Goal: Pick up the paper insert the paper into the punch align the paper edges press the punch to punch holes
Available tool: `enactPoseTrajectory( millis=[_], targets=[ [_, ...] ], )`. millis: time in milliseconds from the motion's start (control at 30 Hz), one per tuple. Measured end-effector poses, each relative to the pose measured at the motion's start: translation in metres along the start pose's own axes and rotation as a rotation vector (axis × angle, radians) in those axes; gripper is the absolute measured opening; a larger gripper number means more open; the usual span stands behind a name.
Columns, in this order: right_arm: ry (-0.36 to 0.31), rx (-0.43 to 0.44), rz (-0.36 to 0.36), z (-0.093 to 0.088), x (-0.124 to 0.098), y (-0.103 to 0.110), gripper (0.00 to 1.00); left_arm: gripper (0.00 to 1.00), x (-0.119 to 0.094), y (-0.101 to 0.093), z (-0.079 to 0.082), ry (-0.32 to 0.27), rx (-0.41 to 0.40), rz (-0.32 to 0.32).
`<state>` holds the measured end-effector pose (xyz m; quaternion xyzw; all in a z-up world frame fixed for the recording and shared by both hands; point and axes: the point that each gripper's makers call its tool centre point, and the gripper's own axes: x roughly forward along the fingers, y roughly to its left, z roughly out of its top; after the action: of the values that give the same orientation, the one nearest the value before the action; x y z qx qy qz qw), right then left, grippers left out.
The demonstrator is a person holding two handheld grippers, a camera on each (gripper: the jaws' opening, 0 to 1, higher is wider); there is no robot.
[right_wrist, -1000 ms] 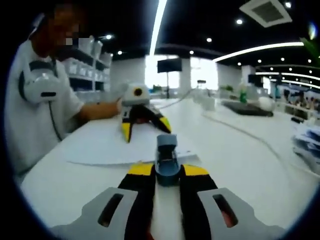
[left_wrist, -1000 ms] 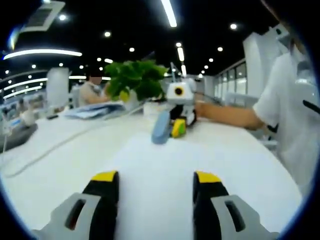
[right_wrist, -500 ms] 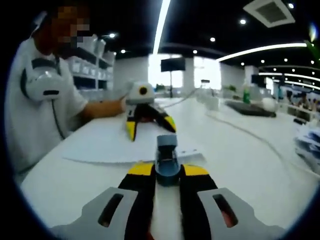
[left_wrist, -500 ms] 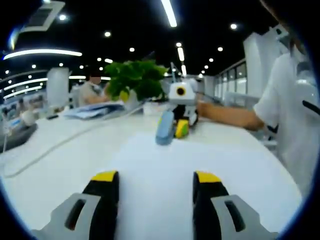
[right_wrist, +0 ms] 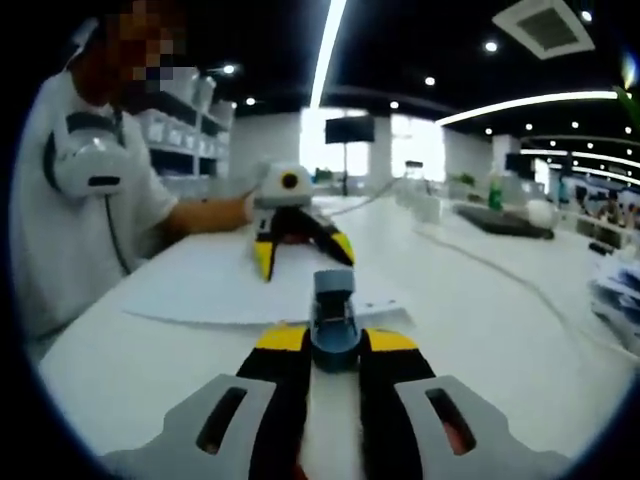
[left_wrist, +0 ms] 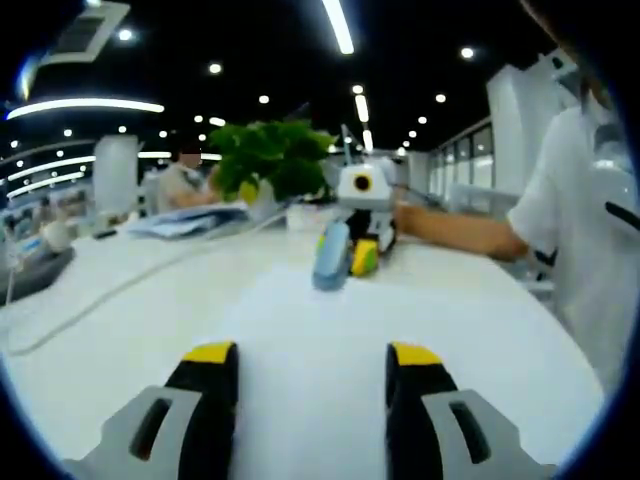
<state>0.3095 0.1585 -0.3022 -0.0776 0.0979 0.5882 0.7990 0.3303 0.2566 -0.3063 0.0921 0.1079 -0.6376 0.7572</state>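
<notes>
White paper [right_wrist: 235, 285] had barely shifted on the table [right_wrist: 480, 300], so I kept my right gripper [right_wrist: 334, 343] clamped on the punch [right_wrist: 333, 318], my left gripper [left_wrist: 312, 357] spread above the sheet.

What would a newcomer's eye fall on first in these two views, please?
Probably the blue hole punch, clamped between the right gripper's yellow-tipped jaws just at the near edge of the white paper. Next, the left gripper, jaws open, on the paper's far side, and the leafy plant behind the punch.

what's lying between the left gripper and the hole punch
In the left gripper view, bare white paper lies between the left gripper and the punch.
</notes>
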Motion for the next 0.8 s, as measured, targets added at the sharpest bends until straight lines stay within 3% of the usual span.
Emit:
enactPoseTrajectory(
  millis=[567,800],
  targets=[
    [0.010,-0.029,0.000,-0.0009,0.0013,-0.0019,0.23,0.60,0.0002,-0.0002,0.0005,-0.003,0.001,0.000],
    [0.019,-0.003,-0.017,-0.0029,-0.0001,-0.0045,0.28,0.60,0.0002,0.0002,0.0007,-0.005,0.000,0.001]
  ],
)
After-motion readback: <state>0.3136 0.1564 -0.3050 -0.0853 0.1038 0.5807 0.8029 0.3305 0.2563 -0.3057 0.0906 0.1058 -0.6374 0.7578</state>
